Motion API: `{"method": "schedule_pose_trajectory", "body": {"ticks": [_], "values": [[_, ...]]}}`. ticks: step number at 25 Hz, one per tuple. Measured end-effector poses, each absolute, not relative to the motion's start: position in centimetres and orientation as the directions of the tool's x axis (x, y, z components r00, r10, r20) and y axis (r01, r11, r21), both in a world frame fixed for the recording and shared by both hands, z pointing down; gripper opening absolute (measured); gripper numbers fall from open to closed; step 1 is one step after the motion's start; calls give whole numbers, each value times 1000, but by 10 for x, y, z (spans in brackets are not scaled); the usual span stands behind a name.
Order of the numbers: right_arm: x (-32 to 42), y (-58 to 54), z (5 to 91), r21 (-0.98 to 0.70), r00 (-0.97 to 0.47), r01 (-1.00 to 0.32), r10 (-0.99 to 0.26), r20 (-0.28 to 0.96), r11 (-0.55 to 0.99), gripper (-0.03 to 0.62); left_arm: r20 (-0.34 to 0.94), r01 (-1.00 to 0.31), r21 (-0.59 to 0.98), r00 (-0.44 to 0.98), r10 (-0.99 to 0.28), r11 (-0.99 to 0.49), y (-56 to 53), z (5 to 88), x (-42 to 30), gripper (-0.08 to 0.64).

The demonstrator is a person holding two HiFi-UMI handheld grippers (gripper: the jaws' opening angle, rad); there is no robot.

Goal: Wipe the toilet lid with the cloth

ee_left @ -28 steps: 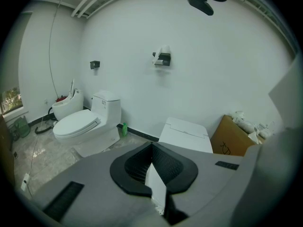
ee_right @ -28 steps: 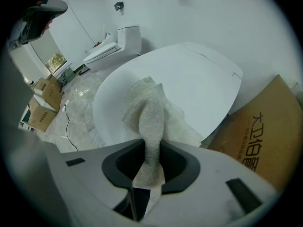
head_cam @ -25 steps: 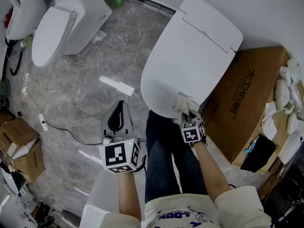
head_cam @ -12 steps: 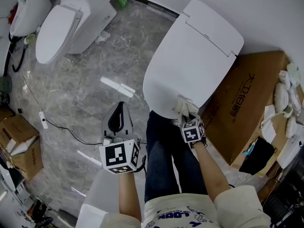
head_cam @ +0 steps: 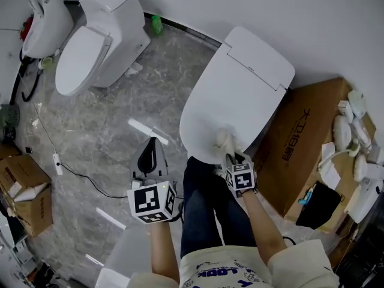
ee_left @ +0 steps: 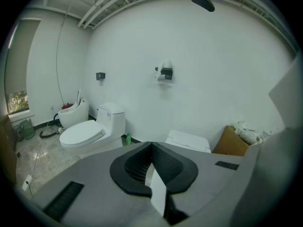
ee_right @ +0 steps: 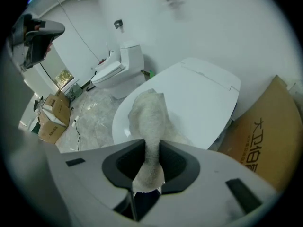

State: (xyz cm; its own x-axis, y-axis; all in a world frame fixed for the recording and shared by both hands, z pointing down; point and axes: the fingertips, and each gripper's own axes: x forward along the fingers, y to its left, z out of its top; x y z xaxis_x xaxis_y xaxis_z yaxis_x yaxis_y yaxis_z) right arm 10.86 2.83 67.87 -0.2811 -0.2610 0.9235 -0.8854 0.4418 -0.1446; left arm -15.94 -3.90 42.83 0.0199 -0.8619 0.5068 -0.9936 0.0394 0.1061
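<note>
Right gripper view, right claw (ee_right: pixel 151 148) clamped on the pale cloth (ee_right: pixel 148 111), cloth lying on the white toilet lid (ee_right: pixel 201 96) near its front edge, left gripper view, left claw (ee_left: pixel 151 146) pinched together on nothing, well apart from the lid, above the marble floor (head_cam: pixel 102 131)

The toilet lid (head_cam: pixel 240 89) was plain glossy white. The cloth (head_cam: pixel 224 140) was off-white, a shade creamier than the lid, with a faintly speckled nap. The left tool (ee_left: pixel 151 146) and the right tool (ee_right: pixel 150 148) both had matte grey bodies with black ribbed pads, and each bore a cube of black-and-white square markers. The floor (head_cam: pixel 102 131) was grey marble with paler veins and streaks. The cardboard box (head_cam: pixel 300 137) was brown with black print. The second toilet (head_cam: pixel 99 38) was white, the small bottle (head_cam: pixel 156 24) green, and the person's trousers (head_cam: pixel 207 209) dark blue.
</note>
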Motion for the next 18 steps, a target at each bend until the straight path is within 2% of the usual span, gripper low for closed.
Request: {"method": "schedule_pose_trajectory", "body": {"ticks": [8,14,18], "values": [[99,-35,538,-112,-359,-881,-495,791,460,80,410,-996,75,-20,-912,56,-41,338,-161,3],[91,-77,410,-73,-407,-878,-660,631,472,80,300,-995,52,-65,-952,84,-39,256,-165,3],[85,-92,329,-67,-458,-864,-725,514,498,80,246,-995,31,-85,-966,95,-33,210,-160,3]]}}
